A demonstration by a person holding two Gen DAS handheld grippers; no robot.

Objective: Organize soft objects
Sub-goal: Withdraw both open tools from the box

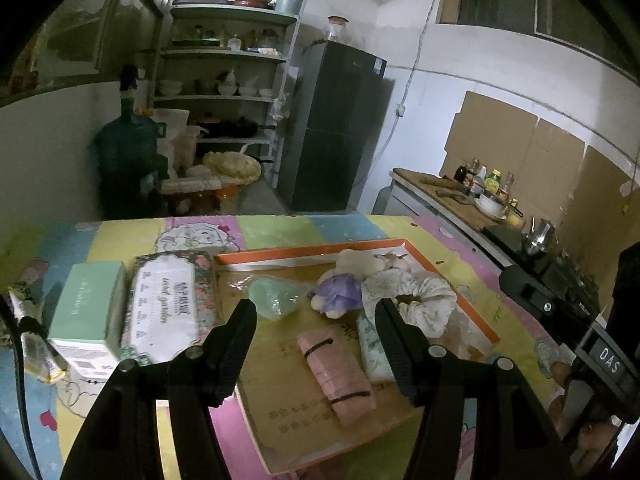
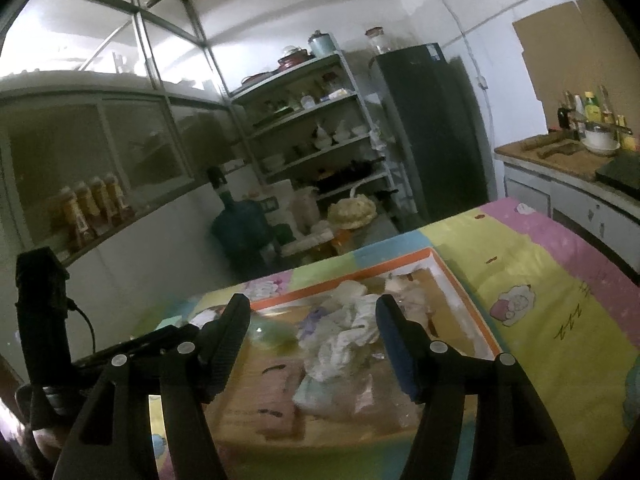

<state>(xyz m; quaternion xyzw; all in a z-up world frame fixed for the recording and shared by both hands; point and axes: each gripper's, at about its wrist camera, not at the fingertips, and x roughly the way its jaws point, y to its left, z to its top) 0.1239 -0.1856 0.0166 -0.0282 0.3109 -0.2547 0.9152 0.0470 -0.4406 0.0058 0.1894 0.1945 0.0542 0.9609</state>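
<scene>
An orange-rimmed cardboard tray [image 1: 304, 254] lies on a colourful cloth-covered table. In it are a rolled pink towel [image 1: 336, 376] tied with black bands, a folded pale green cloth [image 1: 374, 360], a white scrunchie [image 1: 416, 300], a purple plush toy [image 1: 340, 292], a cream plush [image 1: 358, 262] and a mint green soft piece [image 1: 274, 298]. My left gripper [image 1: 316, 312] is open and empty above the tray. My right gripper [image 2: 312, 316] is open and empty above the same tray [image 2: 468, 300], over the white scrunchie [image 2: 348, 336]; the pink towel [image 2: 278, 396] lies below it.
Left of the tray lie a floral tissue pack [image 1: 168, 308] and a mint green box [image 1: 90, 308]. A fridge [image 1: 336, 124], a shelf rack [image 1: 224, 80] and a water jug [image 1: 126, 152] stand behind. A counter with bottles [image 1: 484, 188] is at the right.
</scene>
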